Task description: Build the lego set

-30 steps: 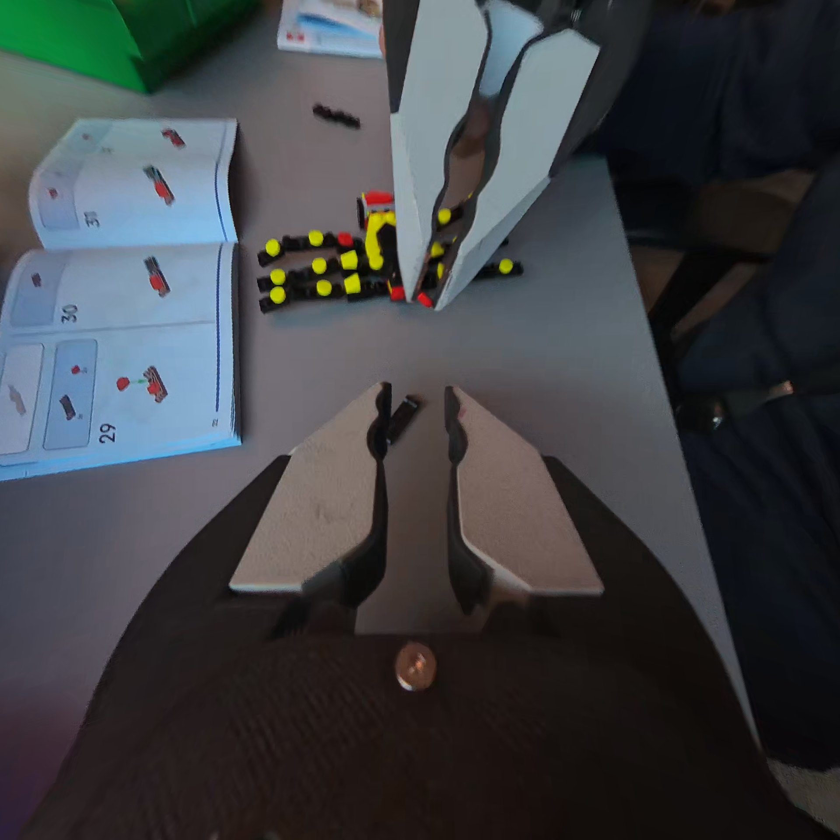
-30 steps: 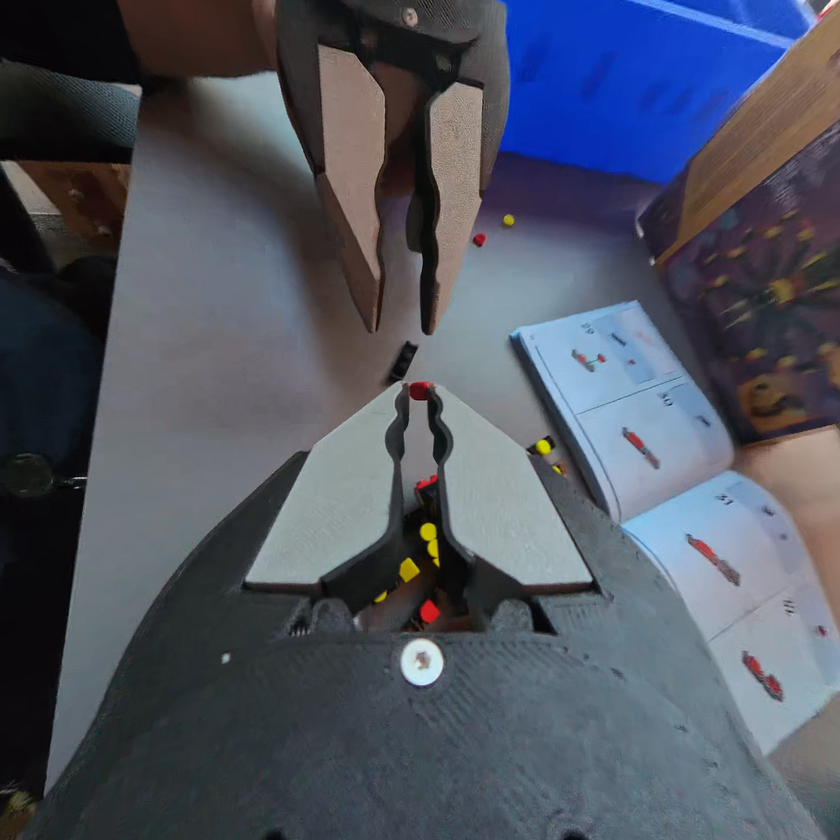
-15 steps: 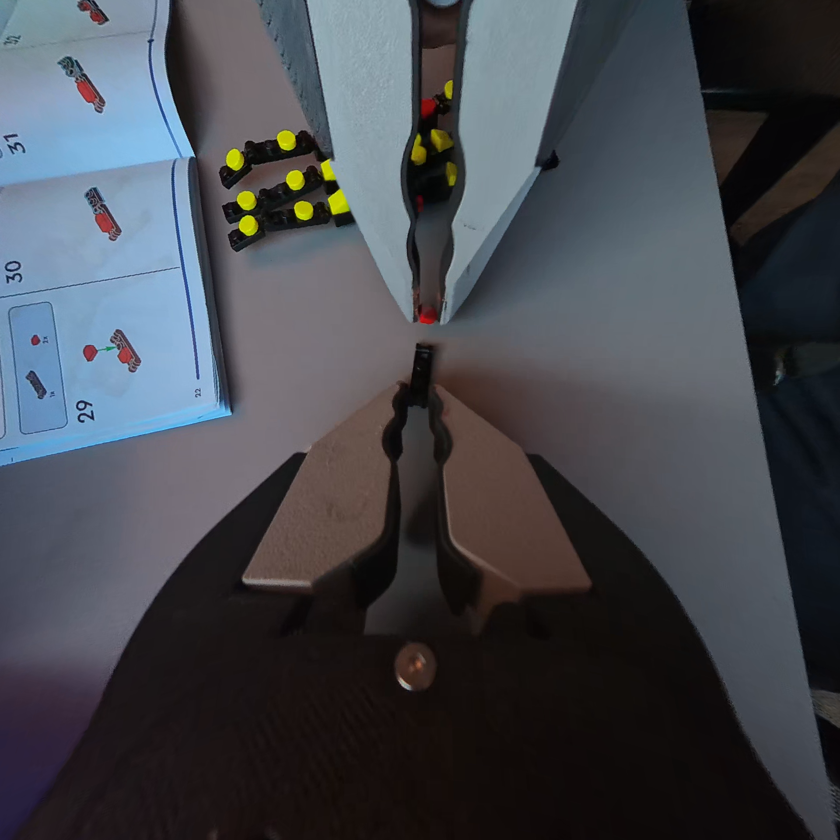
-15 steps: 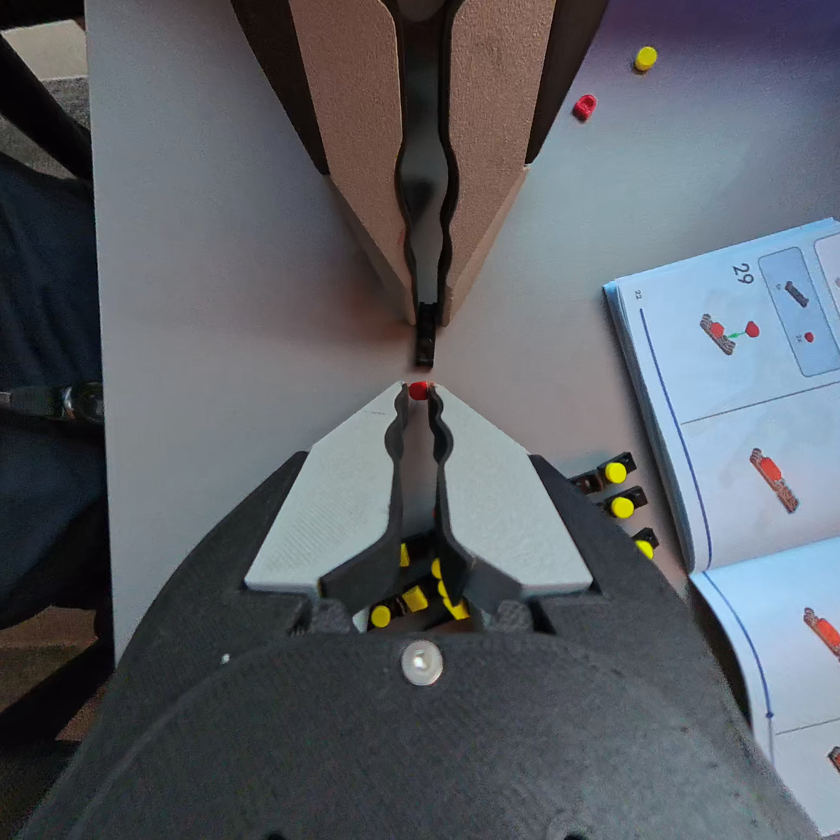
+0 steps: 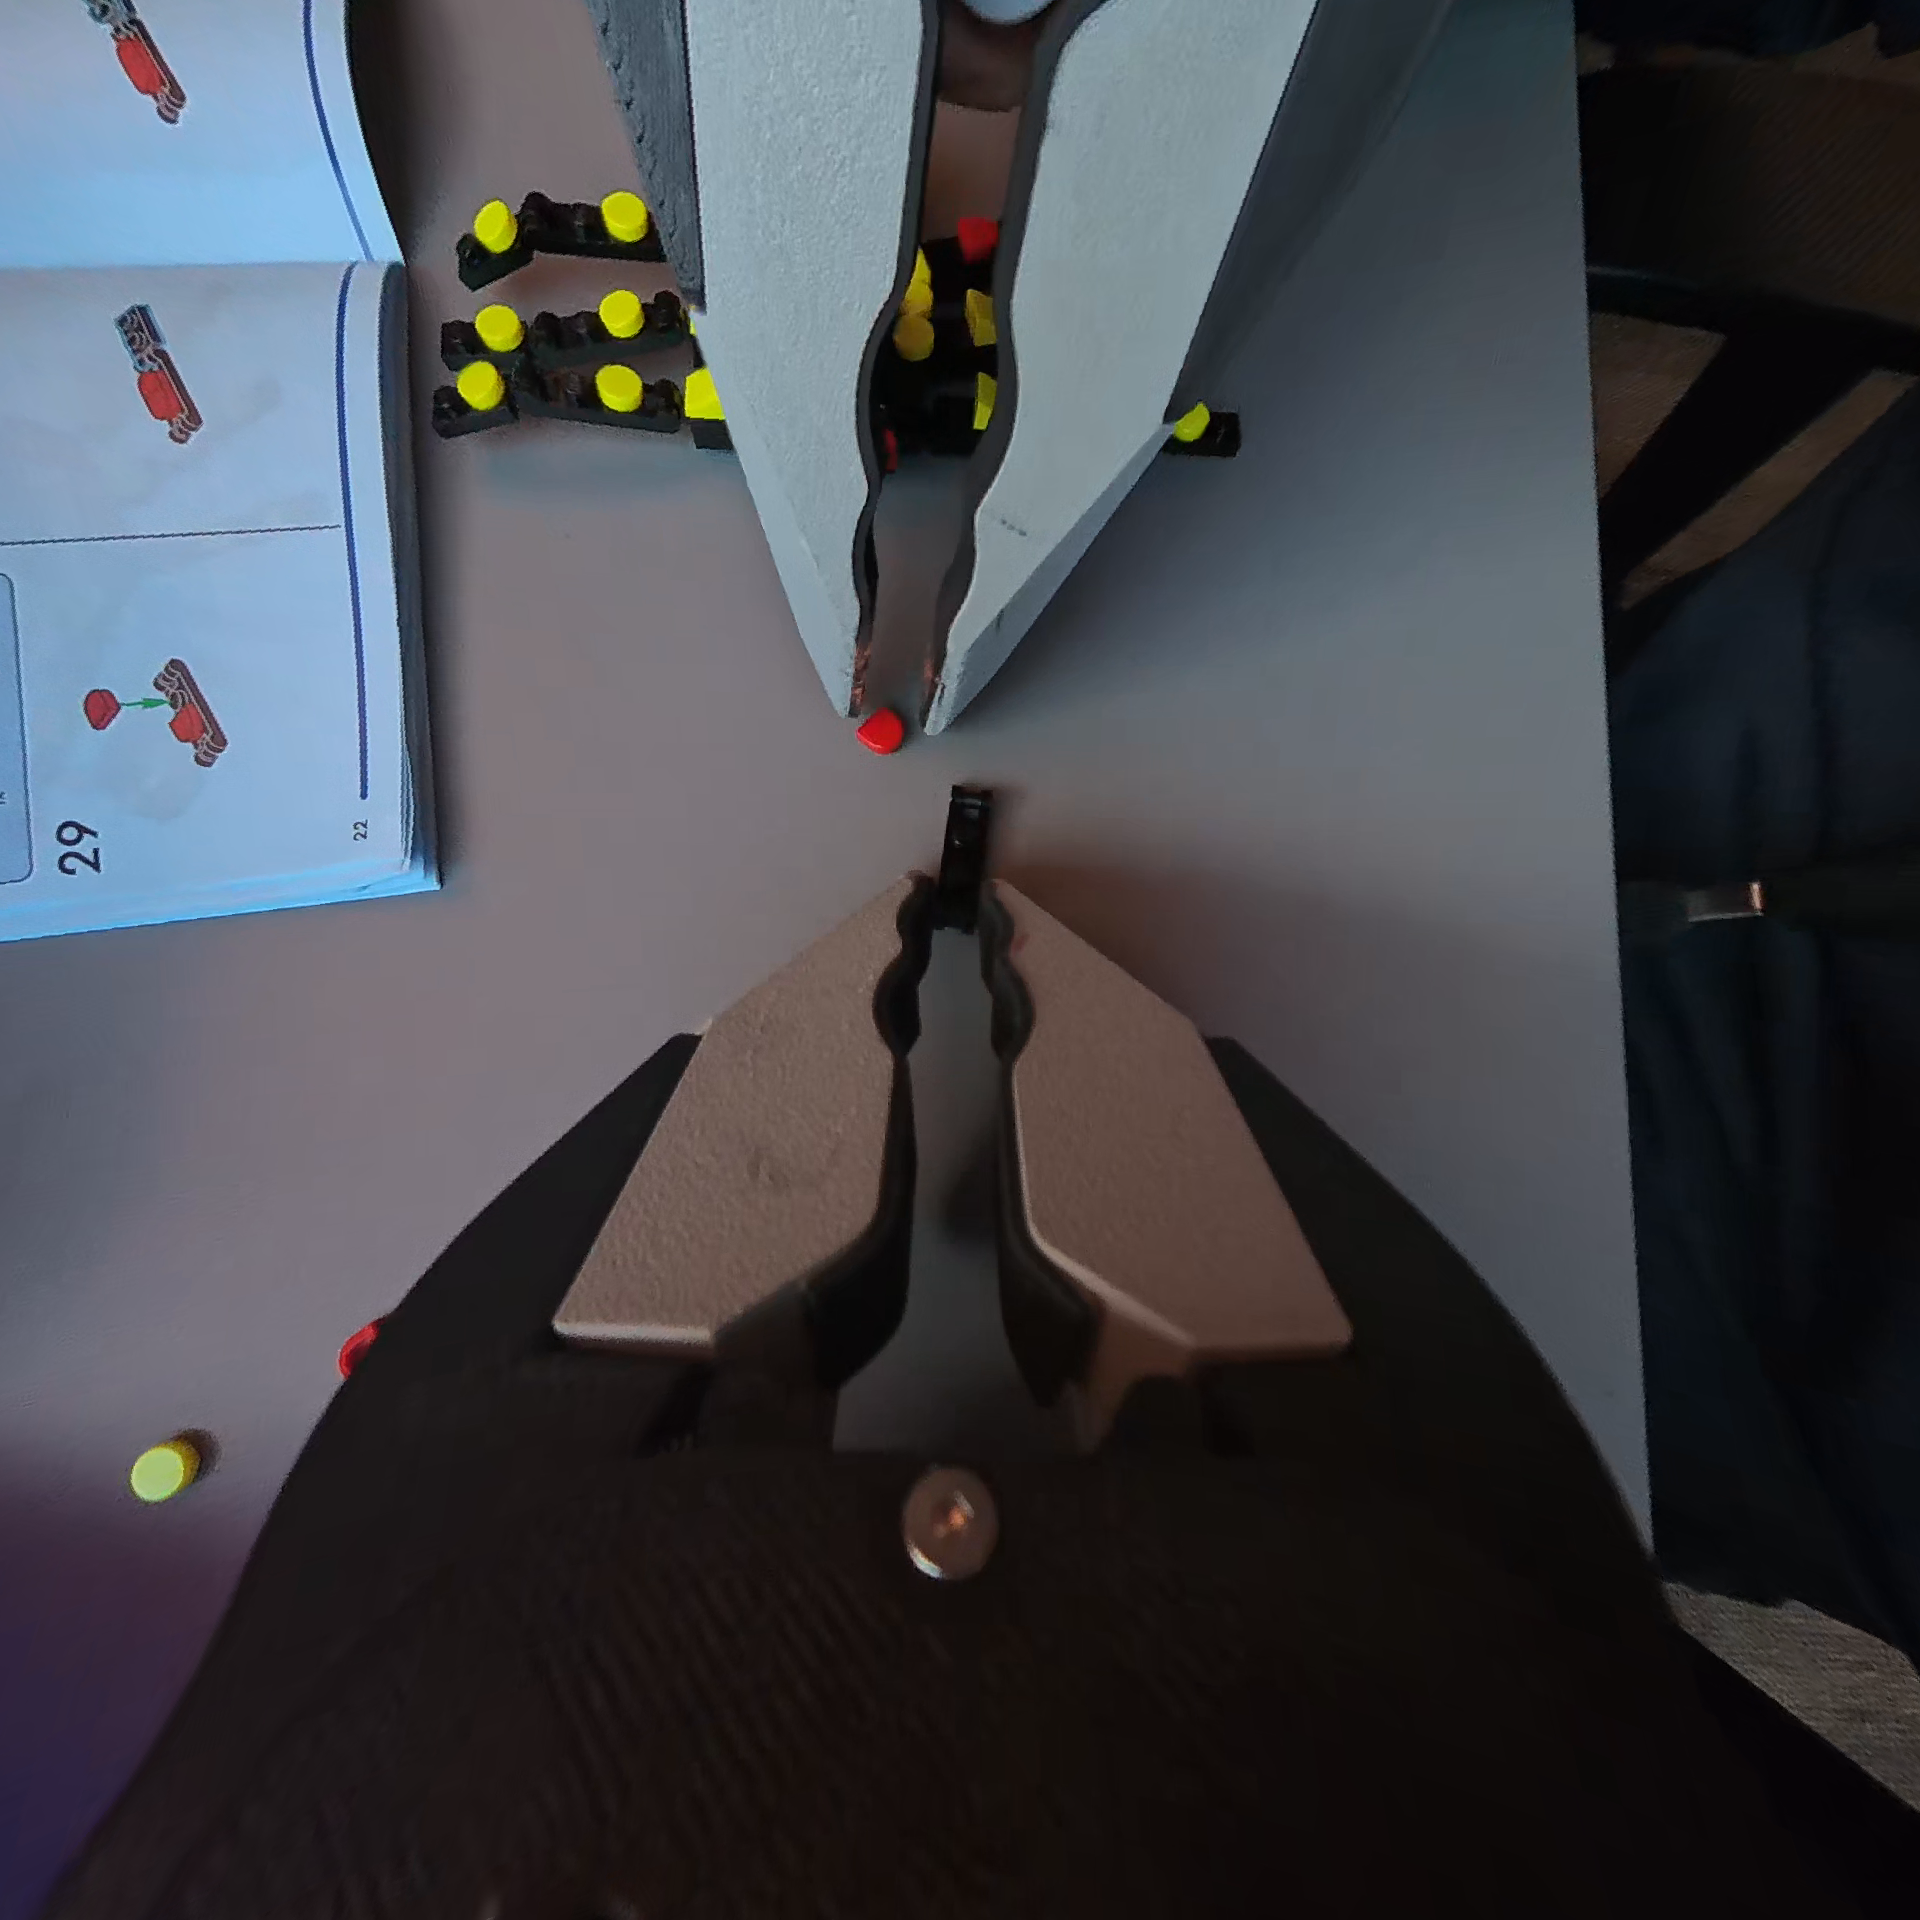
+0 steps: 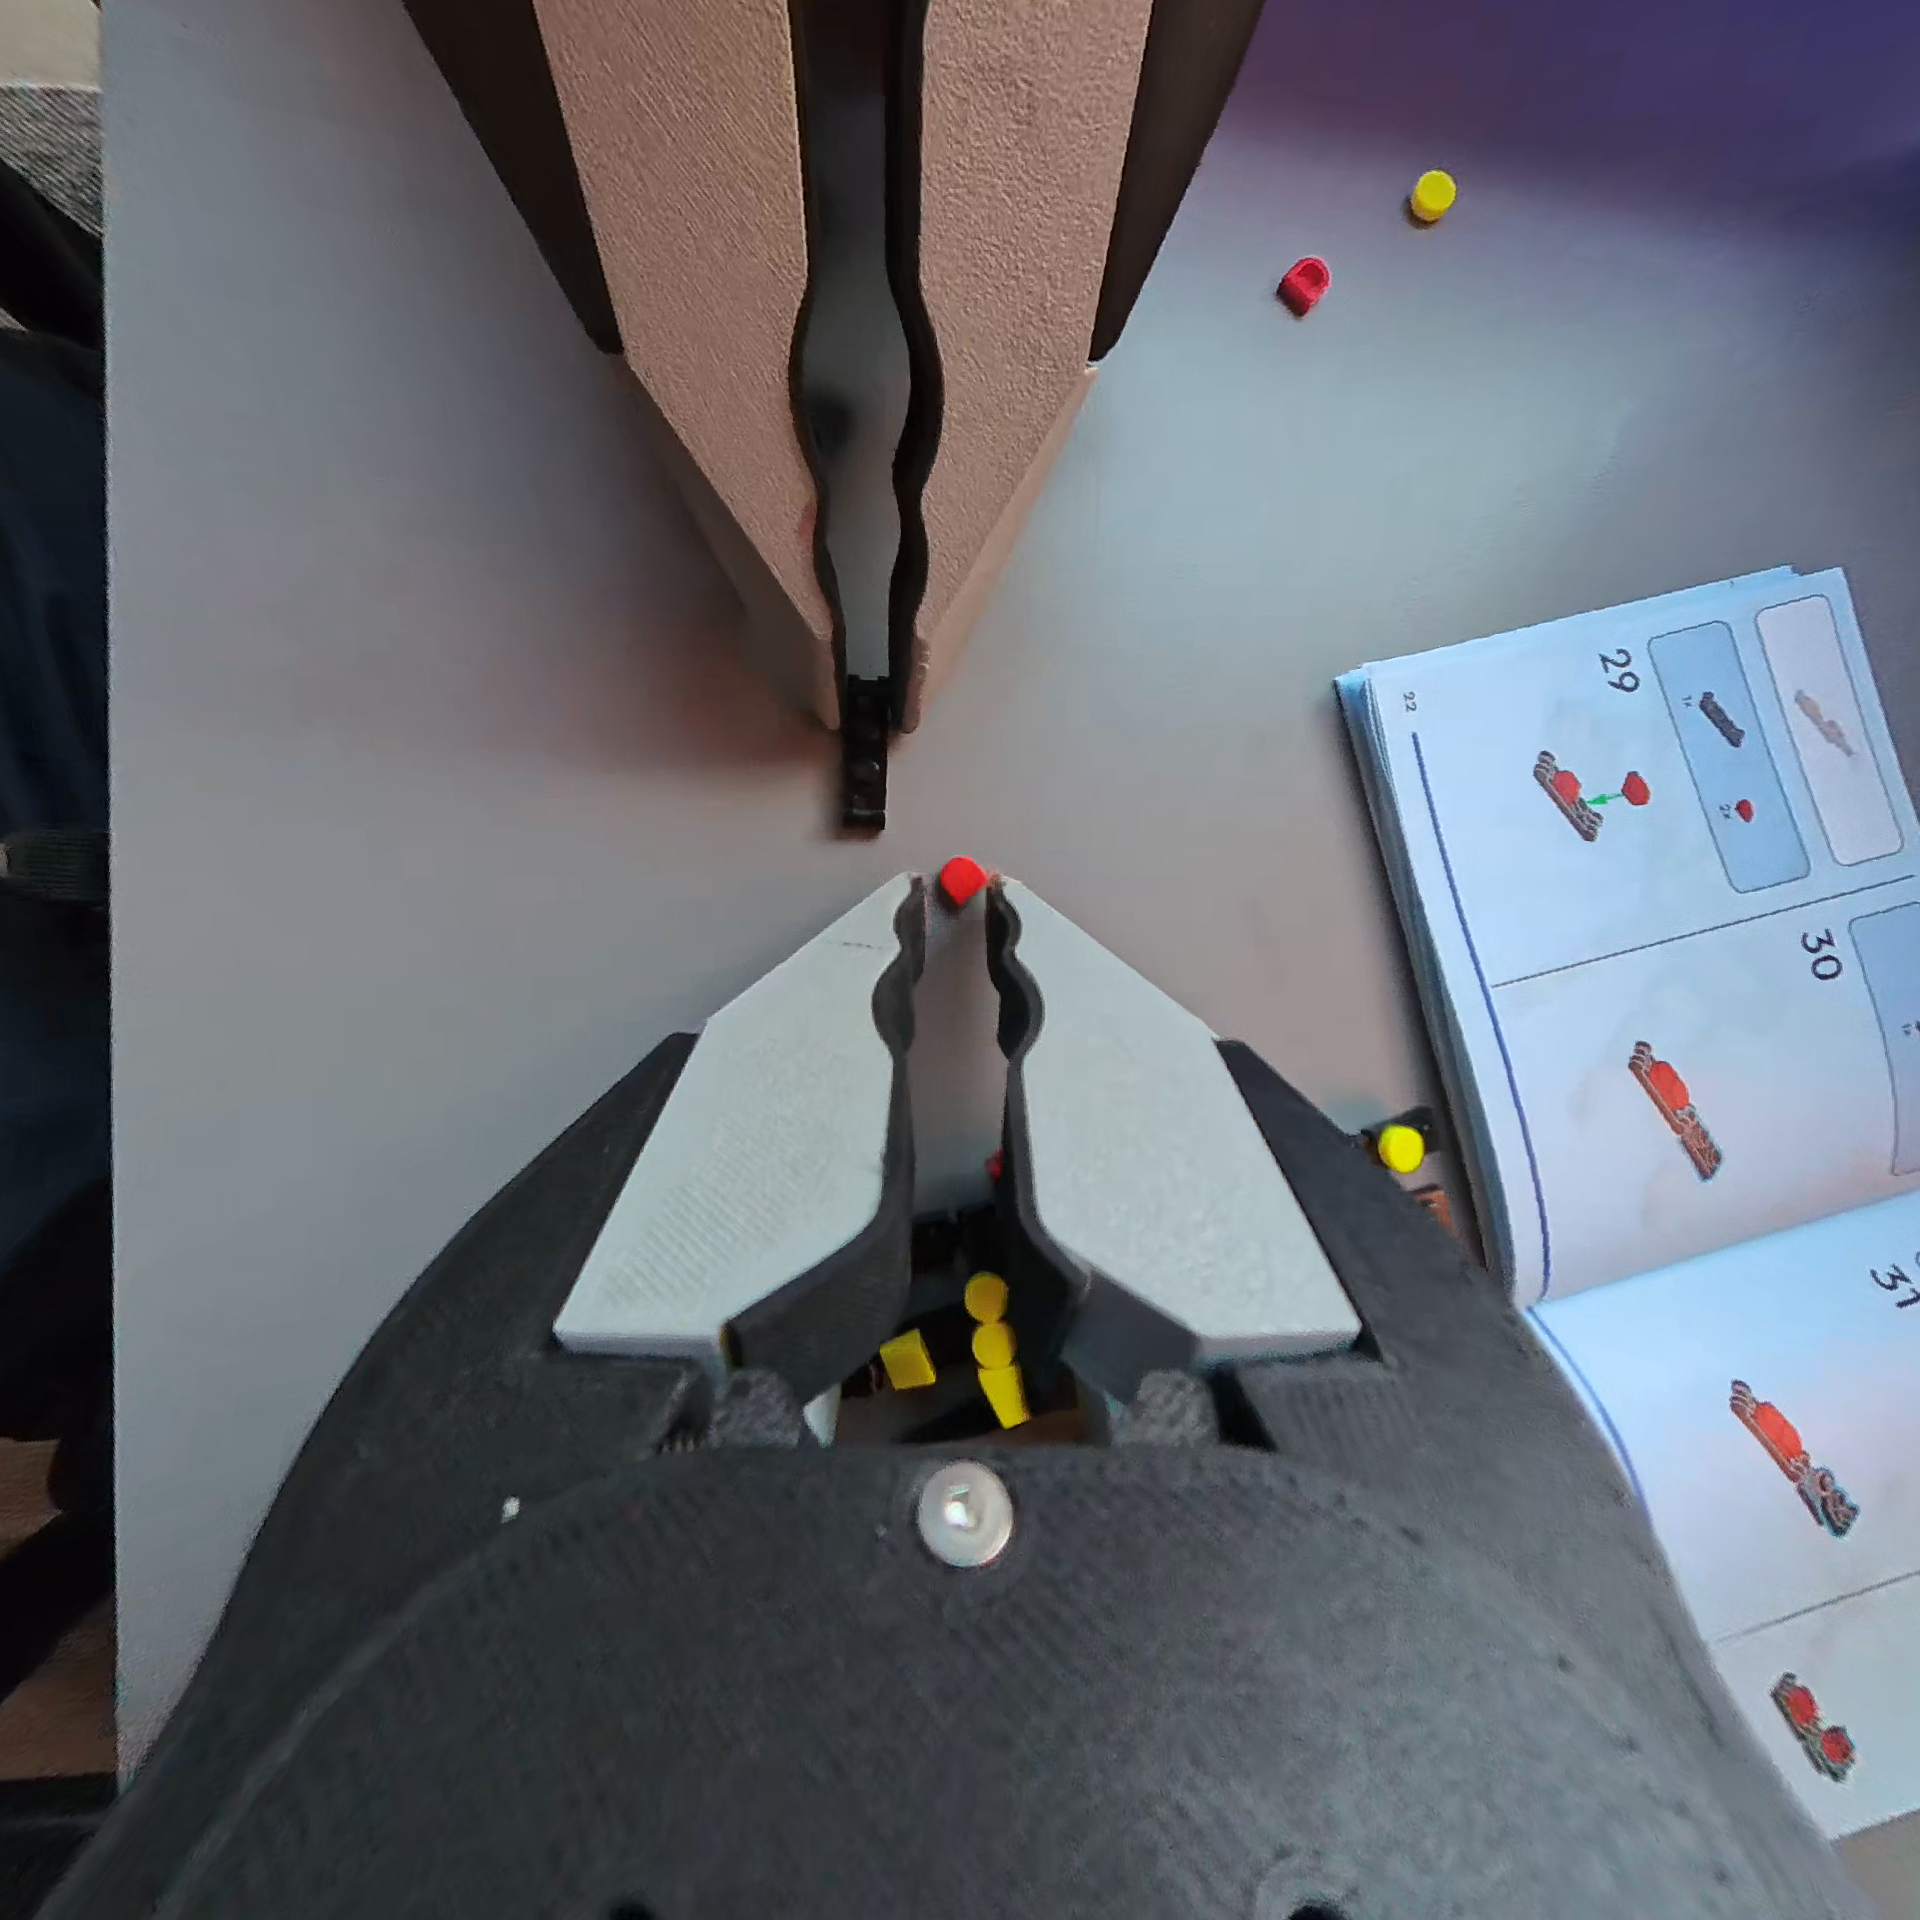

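The left gripper (image 5: pixel 954 902) pinches one end of a thin black bar (image 5: pixel 964 854) at its tips. The right gripper (image 6: pixel 954 894) has let go a bit: its tips sit apart with a small red stud (image 6: pixel 960 879) loose between them, above the grey table (image 6: pixel 416 727). Half a second ago that stud was squeezed tight. The fingers are rough and flat with wavy inner edges. A black and yellow model (image 5: pixel 561 353) lies by the open booklet (image 5: pixel 197 582).
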Motion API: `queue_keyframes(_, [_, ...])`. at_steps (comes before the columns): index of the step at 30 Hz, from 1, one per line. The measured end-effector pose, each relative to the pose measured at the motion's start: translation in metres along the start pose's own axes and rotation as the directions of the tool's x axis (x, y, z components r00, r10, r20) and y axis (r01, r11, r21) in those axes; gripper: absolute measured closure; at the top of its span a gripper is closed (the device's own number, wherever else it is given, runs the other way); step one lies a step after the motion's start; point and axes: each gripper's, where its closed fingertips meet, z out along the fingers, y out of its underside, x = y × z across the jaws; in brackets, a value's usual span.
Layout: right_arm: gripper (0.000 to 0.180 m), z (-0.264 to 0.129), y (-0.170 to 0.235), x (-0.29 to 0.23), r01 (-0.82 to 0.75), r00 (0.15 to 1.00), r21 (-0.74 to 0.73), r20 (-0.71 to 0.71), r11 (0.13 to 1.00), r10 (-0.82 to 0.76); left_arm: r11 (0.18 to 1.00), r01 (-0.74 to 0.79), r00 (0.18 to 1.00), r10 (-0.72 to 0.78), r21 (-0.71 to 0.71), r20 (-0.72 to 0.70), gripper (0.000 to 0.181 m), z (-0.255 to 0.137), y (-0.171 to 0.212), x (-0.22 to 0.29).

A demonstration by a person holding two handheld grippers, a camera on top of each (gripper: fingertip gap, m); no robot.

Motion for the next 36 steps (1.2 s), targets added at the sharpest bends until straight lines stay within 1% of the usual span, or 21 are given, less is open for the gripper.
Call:
queue_keyframes(1, [0.171, 0.0, 0.0, 0.0, 0.003, 1.0, 0.0, -0.001, 1.0, -0.003, 1.0, 0.001, 1.0, -0.001, 0.0, 0.003, 0.175, 0.0, 0.0, 0.0])
queue_keyframes(7, [0.169, -0.004, 0.0, 0.002, -0.024, 1.0, 0.036, 0.003, 0.999, 0.024, 1.0, 0.018, 1.0, -0.018, 0.007, 0.009, 0.175, 0.0, 0.0, -0.001])
queue_keyframes(11, [0.167, -0.009, -0.004, 0.003, -0.004, 1.0, 0.062, -0.02, 0.998, 0.005, 1.0, 0.027, 1.0, -0.027, 0.012, 0.015, 0.175, 0.0, 0.0, -0.002])
queue_keyframes(16, [0.168, -0.021, -0.01, 0.008, -0.039, 0.999, 0.164, 0.008, 0.986, 0.038, 0.999, 0.035, 0.999, -0.036, 0.016, 0.022, 0.175, -0.001, 0.0, -0.005])
queue_keyframes(19, [0.166, -0.016, 0.002, 0.012, -0.052, 0.999, 0.113, 0.011, 0.992, 0.051, 0.999, 0.031, 0.999, -0.032, 0.011, 0.024, 0.174, -0.001, 0.001, -0.005])
queue_keyframes(21, [0.164, -0.012, 0.01, 0.011, -0.024, 1.0, 0.069, 0.001, 0.997, 0.024, 1.0, 0.024, 0.999, -0.024, 0.005, 0.028, 0.174, -0.002, 0.001, -0.004])
queue_keyframes(24, [0.162, -0.011, 0.013, 0.007, 0.011, 1.0, 0.041, -0.003, 0.999, -0.011, 0.999, 0.034, 0.999, -0.034, 0.004, 0.021, 0.175, -0.002, 0.001, -0.003])
queue_keyframes(29, [0.168, -0.016, 0.029, 0.012, 0.023, 0.999, -0.025, -0.025, 0.999, -0.023, 0.999, 0.042, 0.999, -0.042, 0.004, 0.016, 0.175, -0.002, 0.001, -0.002])
queue_keyframes(32, [0.17, -0.019, 0.035, 0.011, 0.005, 1.0, -0.034, 0.002, 0.999, -0.005, 0.999, 0.035, 0.999, -0.035, 0.004, 0.019, 0.175, -0.002, 0.001, -0.001])
queue_keyframes(36, [0.167, -0.024, 0.034, 0.013, 0.01, 1.0, -0.022, -0.011, 1.0, -0.011, 0.999, 0.039, 0.999, -0.039, 0.01, 0.022, 0.175, -0.003, 0.0, -0.002])
